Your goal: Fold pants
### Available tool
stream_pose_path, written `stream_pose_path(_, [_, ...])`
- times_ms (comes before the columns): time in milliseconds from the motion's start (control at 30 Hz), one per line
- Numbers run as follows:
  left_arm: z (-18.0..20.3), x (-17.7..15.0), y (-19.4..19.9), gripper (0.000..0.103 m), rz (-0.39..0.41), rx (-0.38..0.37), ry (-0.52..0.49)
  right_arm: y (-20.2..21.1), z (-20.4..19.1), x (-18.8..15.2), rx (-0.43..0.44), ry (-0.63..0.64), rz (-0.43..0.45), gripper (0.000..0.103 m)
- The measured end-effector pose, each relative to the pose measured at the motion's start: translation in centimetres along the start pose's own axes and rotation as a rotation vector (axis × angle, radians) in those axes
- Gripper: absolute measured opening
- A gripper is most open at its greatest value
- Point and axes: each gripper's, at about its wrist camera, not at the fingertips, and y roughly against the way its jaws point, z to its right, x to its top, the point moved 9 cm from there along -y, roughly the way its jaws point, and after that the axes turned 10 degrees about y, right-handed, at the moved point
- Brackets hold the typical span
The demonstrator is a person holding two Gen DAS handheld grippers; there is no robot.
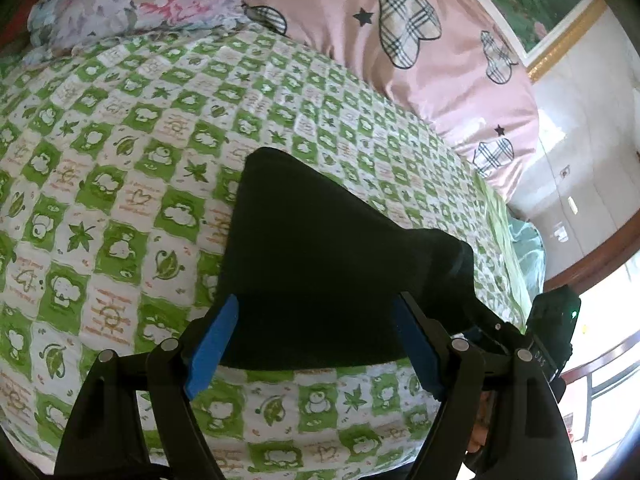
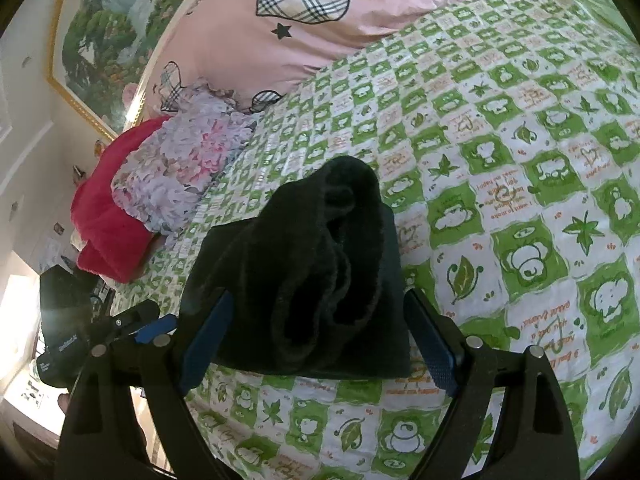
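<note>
We're over the bed (image 1: 120, 160) now, and the black pants (image 1: 320, 264) lie on its green checked sheet as a compact folded bundle, sitting right between the fingers of both tools. The left gripper (image 1: 316, 344) stands spread wide with its blue pads either side of the near edge, clamping nothing that we can see; the right gripper (image 2: 320, 344) is spread the same way around the other end, where the pants (image 2: 312, 272) bulge up in a loose, rumpled roll. That roll is our worry: the thick, fuzzy fabric looks springy, and if either tool nudges or drags it, we judge the top layer could flop open and undo the fold. A pad catching only the upper layer would likely peel it off the stack instead of moving the whole bundle. The dark cloth swallows nearly all detail, so we cannot count the layers or tell waistband from hem. The bundle's near edge is partly masked by the tool frames, and whether the pads touch the cloth is hard to say. The pink quilt (image 1: 400, 80) and the floral pillow (image 2: 180, 168) lie well apart.
</note>
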Motion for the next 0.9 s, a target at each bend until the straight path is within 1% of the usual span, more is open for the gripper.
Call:
stream_pose_path(100, [-0.5, 0.6, -0.1, 0.08, -0.002, 0.0, 0.019, -0.2, 0.3, -0.1, -0.003, -0.012, -0.003, 0.087])
stream_pose_path(200, [-0.7, 1.2, -0.5, 0.08, -0.004, 0.016, 0.008, -0.5, 0.6, -0.2, -0.005, -0.017, -0.011, 0.087])
stream_pose_path(500, [-1.3, 2.0, -3.4, 0.08, -0.067, 0.061, -0.029, -1.4, 0.9, -0.4, -0.011, -0.03, -0.036, 0.087])
stream_pose_path(700, [-1.6, 2.4, -4.9, 0.081, -0.091, 0.068, -0.037, -2.2, 1.1, -0.5, -0.014, -0.035, -0.057, 0.087])
stream_pose_path(900, [-2.0, 2.9, -6.2, 0.082, -0.118, 0.046, -0.01, -3.0, 1.0, -0.4, -0.005, -0.03, -0.073, 0.087])
